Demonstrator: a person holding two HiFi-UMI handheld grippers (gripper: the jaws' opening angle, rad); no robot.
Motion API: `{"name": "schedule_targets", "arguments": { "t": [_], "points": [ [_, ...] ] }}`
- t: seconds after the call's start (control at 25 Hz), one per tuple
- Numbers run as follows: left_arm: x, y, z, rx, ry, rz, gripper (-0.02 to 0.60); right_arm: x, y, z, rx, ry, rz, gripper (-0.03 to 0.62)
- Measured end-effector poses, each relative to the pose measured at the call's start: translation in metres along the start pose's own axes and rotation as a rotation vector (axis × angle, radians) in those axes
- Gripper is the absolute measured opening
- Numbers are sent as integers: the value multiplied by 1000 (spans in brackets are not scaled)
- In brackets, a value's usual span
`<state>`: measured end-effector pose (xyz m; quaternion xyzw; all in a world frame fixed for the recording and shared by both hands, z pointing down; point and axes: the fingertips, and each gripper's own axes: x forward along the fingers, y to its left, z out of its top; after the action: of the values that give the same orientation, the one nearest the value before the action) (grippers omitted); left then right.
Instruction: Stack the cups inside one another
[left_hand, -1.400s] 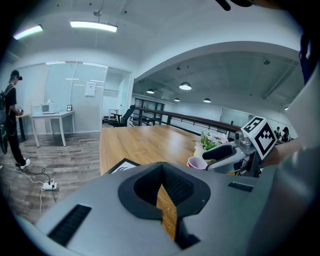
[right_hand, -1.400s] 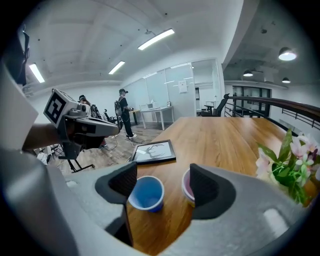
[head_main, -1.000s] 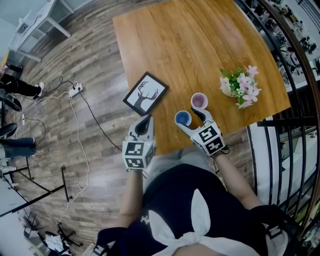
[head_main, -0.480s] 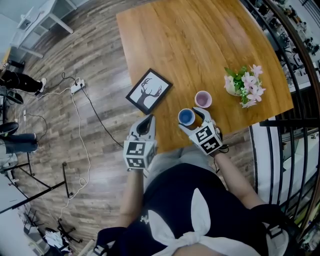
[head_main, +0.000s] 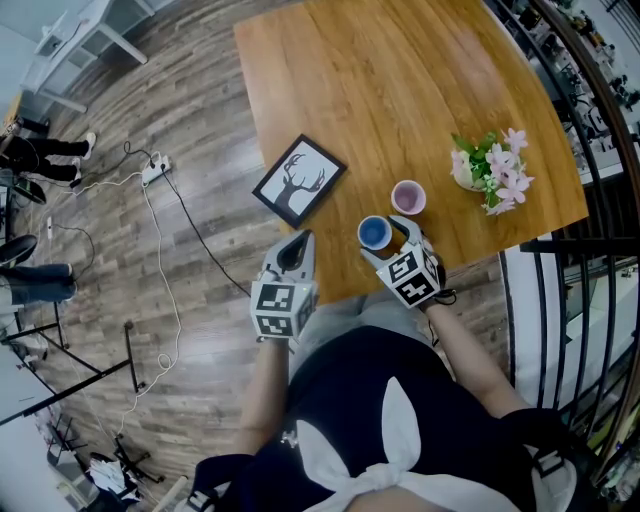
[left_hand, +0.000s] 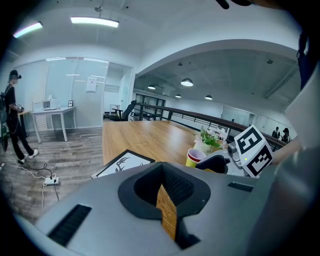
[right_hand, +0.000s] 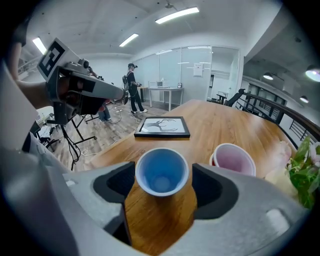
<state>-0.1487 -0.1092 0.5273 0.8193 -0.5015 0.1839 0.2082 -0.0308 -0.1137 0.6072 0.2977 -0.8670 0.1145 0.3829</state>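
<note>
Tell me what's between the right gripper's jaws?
An upright blue cup, ungripped; the right gripper has just been opening its jaws. The right gripper view shows it.

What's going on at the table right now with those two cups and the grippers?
A person is working two handheld grippers at a wooden table. The right gripper has just been opening its jaws, which now stand wide on either side of the round blue disposable cup, pads not pressing it. The round pink disposable cup stands apart beside it, so nothing is stacked yet. The left gripper is shut and empty, held by the table's near edge.
</note>
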Motion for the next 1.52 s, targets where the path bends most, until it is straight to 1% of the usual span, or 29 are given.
{"name": "schedule_targets", "arguments": {
  "t": [0.28, 0.36, 0.96, 1.2, 1.4, 1.52],
  "points": [
    [-2, 0, -1, 0, 1, 2, 15, 2, 1, -3, -10, 7, 5, 354],
    [-2, 0, -1, -1, 0, 3, 15, 1, 2, -3, -17, 3, 4, 327],
    [-11, 3, -5, -14, -8, 15, 15, -5, 6, 6, -27, -18, 11, 324],
    [-10, -2, -1, -24, -23, 3, 15, -20, 7, 27, -37, -61, 10, 324],
    [-9, -6, 3, -25, -36, -5, 15, -35, 4, 48, -47, -111, -8, 323],
    [-8, -9, 5, -25, -43, -12, 15, -46, 5, 60, -28, -142, -8, 323]
  ]
}}
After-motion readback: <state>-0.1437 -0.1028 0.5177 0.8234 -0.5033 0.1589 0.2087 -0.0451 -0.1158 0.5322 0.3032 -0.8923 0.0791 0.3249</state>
